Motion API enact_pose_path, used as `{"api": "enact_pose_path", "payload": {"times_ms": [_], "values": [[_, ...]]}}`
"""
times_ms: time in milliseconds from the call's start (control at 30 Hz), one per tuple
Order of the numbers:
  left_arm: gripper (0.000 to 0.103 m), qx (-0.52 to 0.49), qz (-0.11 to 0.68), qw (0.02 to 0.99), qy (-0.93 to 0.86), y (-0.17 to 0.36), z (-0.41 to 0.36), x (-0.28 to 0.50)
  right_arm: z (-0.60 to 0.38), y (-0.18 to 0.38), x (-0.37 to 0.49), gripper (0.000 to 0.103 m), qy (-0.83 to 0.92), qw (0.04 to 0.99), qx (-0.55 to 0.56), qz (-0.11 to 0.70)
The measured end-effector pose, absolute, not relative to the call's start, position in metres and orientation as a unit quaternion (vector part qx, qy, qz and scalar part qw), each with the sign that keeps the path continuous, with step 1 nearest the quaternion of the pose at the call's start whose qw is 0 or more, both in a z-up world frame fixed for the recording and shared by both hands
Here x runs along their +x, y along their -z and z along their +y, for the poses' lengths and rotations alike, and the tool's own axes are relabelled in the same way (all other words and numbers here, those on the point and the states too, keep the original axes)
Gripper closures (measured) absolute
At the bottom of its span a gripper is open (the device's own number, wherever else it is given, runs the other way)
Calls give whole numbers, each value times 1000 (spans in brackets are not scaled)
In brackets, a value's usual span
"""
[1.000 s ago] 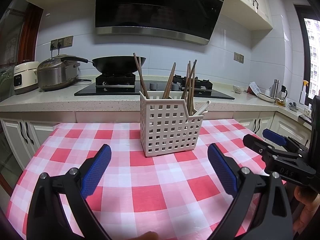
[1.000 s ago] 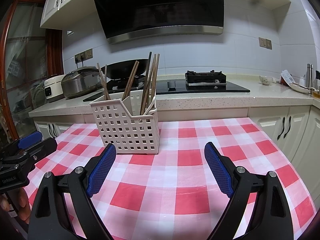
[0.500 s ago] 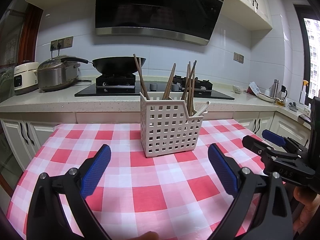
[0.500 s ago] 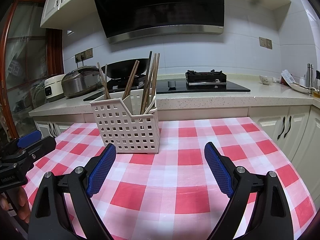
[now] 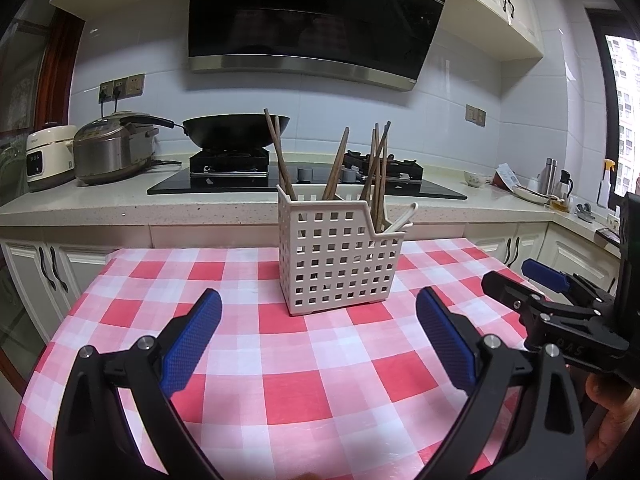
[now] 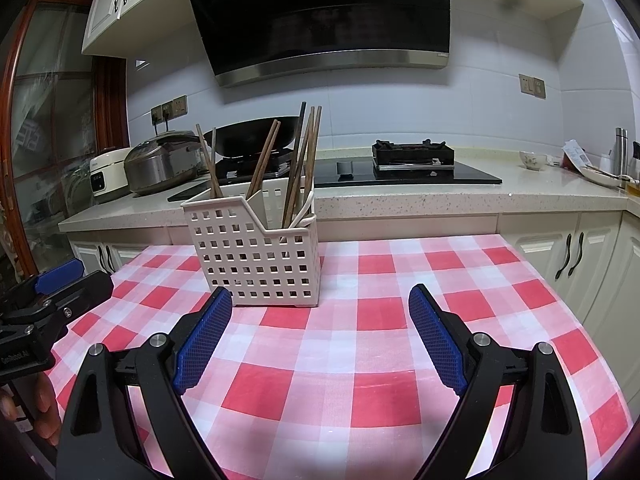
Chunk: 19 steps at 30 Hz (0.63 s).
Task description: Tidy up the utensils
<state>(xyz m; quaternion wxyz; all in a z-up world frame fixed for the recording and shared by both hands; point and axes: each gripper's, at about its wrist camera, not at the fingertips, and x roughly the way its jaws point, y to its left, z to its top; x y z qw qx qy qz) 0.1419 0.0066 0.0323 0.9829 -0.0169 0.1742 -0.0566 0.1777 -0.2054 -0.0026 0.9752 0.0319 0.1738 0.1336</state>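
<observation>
Nothing is shifting since earlier: left gripper and right gripper are hovering, fingers apart and empty, over bare tablecloth; the basket holding chopsticks is standing mid-table.

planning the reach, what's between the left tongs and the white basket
Only bare checked tablecloth between the left tongs and basket, per the left wrist view.
</observation>
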Motion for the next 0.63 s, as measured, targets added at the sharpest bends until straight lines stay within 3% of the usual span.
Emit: {"api": "enact_pose_path", "payload": {"times_ms": [633], "values": [[8,-23,189,980,64,-28,6,145,-207,6,178,19,-137,974,28,180]]}}
